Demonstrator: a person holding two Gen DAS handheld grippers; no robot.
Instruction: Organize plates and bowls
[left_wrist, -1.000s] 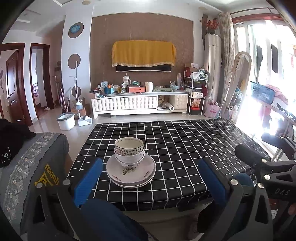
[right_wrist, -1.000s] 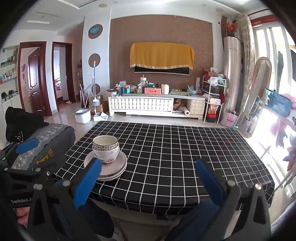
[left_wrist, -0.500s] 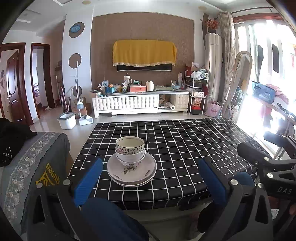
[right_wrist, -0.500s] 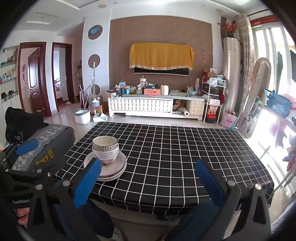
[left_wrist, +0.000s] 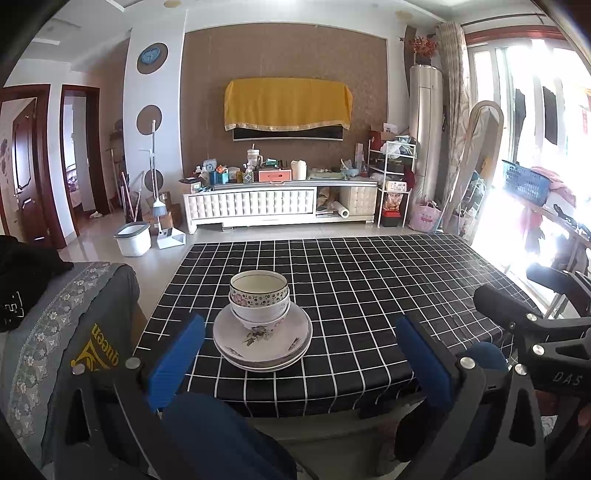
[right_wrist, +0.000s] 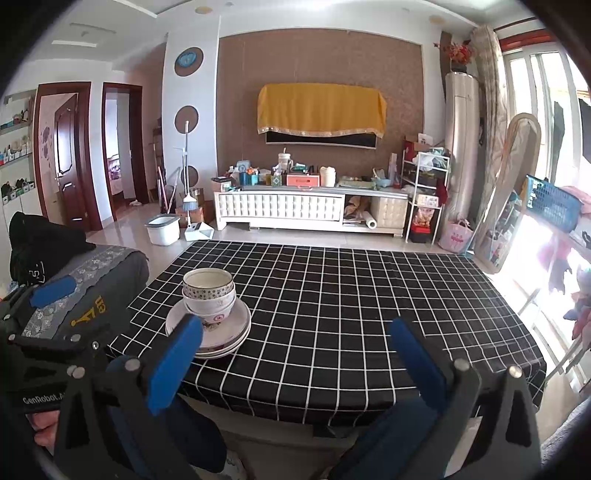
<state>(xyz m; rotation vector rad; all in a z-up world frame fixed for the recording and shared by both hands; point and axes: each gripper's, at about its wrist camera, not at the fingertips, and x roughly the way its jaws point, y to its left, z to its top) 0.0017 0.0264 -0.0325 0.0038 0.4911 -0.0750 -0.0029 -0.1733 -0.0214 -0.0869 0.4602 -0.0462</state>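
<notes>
Bowls (left_wrist: 259, 300) sit nested on stacked plates (left_wrist: 263, 341) near the worktop's (left_wrist: 369, 295) front-left edge, unchanged over the last second. Your left gripper (left_wrist: 301, 360) and right gripper (right_wrist: 295, 360) stay spread, empty, short of the worktop; stacking appears done.

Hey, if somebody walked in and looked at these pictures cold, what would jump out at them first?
Probably the stack of dishes: two bowls nested on a couple of plates, near the front left of the black checked tablecloth. Then the yellow cloth draped over the screen on the far wall. Both grippers, left gripper and right gripper, are open and hold nothing.
</notes>
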